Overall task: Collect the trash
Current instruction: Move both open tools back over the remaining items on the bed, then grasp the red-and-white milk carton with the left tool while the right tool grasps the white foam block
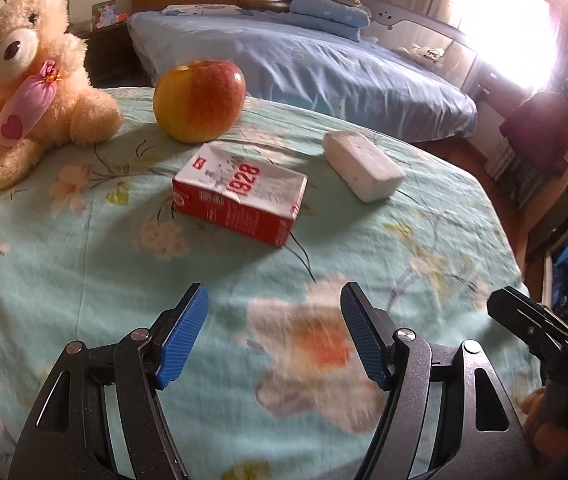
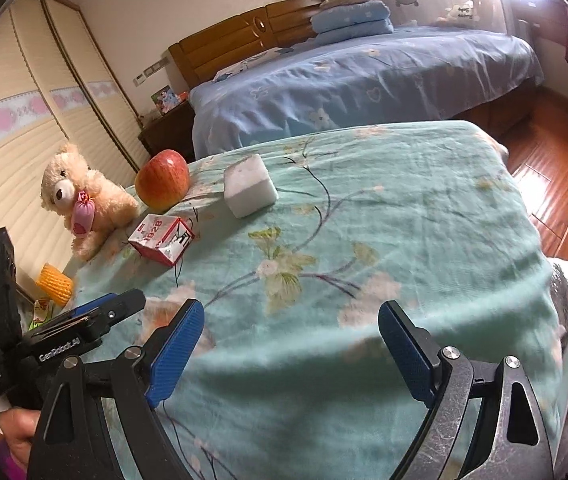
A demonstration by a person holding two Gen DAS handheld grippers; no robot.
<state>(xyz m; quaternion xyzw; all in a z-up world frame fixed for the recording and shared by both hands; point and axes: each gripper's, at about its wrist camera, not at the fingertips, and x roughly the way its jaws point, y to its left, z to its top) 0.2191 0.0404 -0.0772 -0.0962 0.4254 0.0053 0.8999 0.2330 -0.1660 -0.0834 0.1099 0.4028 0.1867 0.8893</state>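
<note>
Two grippers hang over the green flowered sheet [image 1: 84, 280] that covers the surface, and both are empty. The left gripper [image 1: 274, 336] has its blue jaws spread apart with nothing between them. The right gripper [image 2: 291, 350] has its jaws spread even wider, also with nothing in them.

Biggest on the sheet is the fluffy cream teddy bear [image 1: 32, 80], at the upper left of the left view. Next is the round red and yellow apple [image 1: 199, 100], just above the middle. These look like keepers, not trash.

Right below the apple lies the crumpled red and white paper pack with "1928" on it [image 1: 240, 196]. It looks torn open at one end, and I cannot see if anything is inside. I think this is the trash to grab. It sits straight ahead of the left gripper, a little way off.

To its right is the small white foam block [image 1: 362, 166], and at the far left edge a yellow foam net sleeve [image 2: 55, 283].

No bin or bag shows in either view.

What could go wrong: the jaws could pinch the loose sheet along with the pack. The soft pack could squash and slip out. A push could roll the apple.
</note>
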